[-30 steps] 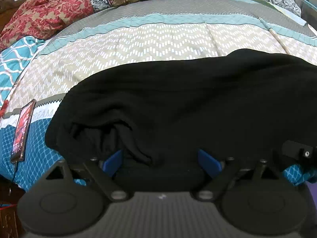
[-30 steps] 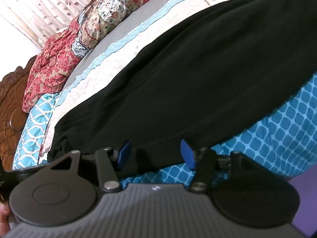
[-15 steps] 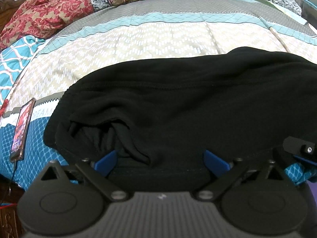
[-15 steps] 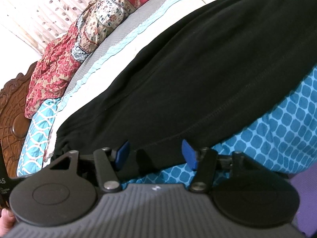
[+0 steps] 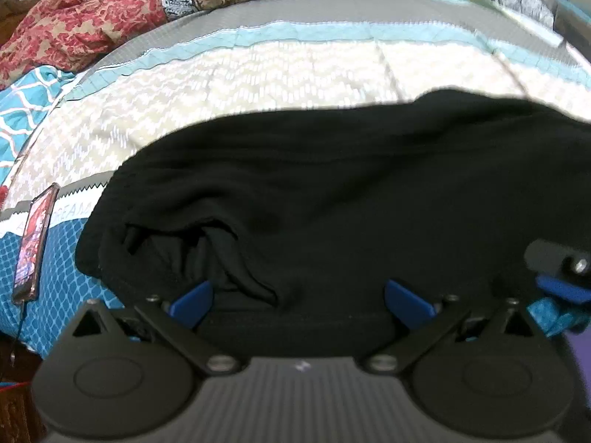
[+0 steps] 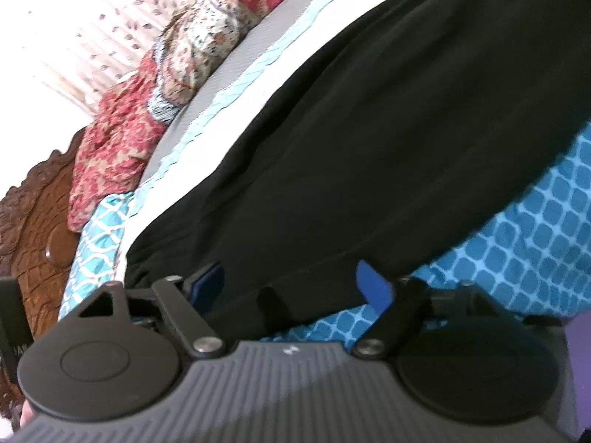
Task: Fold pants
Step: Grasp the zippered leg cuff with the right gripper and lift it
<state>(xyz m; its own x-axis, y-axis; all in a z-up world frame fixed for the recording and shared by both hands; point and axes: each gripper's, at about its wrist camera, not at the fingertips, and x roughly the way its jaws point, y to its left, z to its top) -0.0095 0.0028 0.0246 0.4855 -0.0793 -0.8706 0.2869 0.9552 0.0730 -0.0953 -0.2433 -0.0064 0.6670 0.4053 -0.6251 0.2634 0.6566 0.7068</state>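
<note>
The black pants (image 5: 351, 199) lie spread out on the bed cover (image 5: 258, 85), over its blue part at the near edge and its cream part further in. Everything here is told from the pants. The left gripper (image 5: 298, 297) is at the near edge of the pants, by the bunched, open end with deep folds. Its two blue fingers (image 5: 192, 297) are spread wide apart and its jaws have just been opening. The cloth lies between them, but the fingers do not squeeze it, so the pants are let go. The right gripper (image 6: 291, 284) is at the near hem of the pants too, further along the long side. Its jaws have also just been opening, and they stand wide with the hem between them, loose and not pinched. In the left view, a phone (image 5: 35, 243) lies on the bed cover just left of the pants, not touching them. A red flowery blanket (image 5: 85, 26) is heaped well past the pants at the far side of the bed. A dark carved wooden headboard (image 6: 37, 229) stands beyond the end of the pants in the right view.
</note>
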